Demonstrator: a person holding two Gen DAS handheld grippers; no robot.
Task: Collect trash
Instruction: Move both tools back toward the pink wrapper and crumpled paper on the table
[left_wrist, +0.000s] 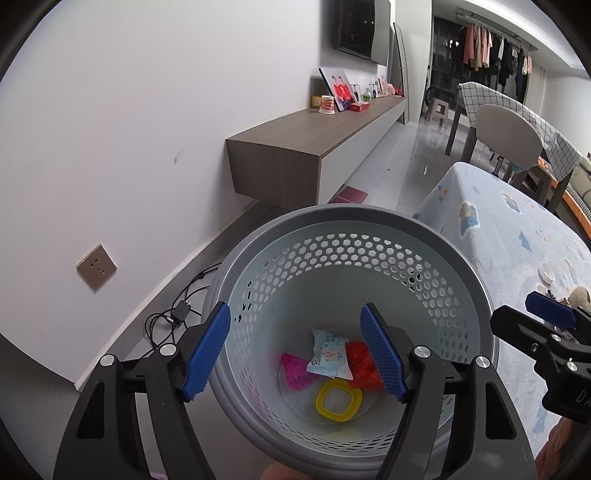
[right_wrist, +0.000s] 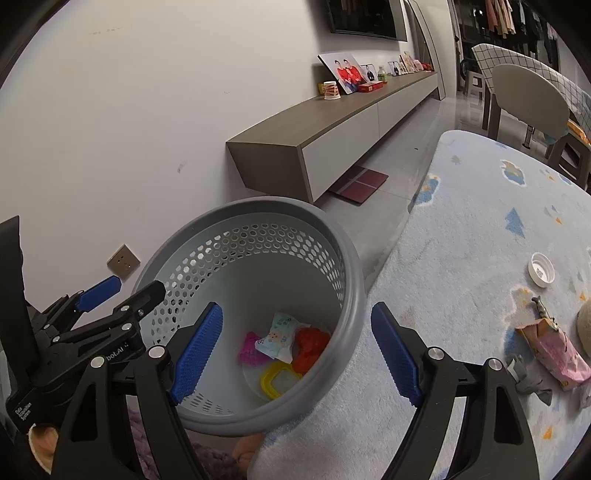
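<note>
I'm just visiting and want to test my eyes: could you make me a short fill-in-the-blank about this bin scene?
1. The square ring lying in the grey basket is coloured ____.
2. The white bottle cap lies on the ____, outside the basket.
3. The jaws of the left gripper above the basket hold ____.

Missing words: yellow; rug; nothing

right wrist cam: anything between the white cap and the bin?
Nothing: only bare rug lies between the cap and the bin in the right wrist view.
</note>
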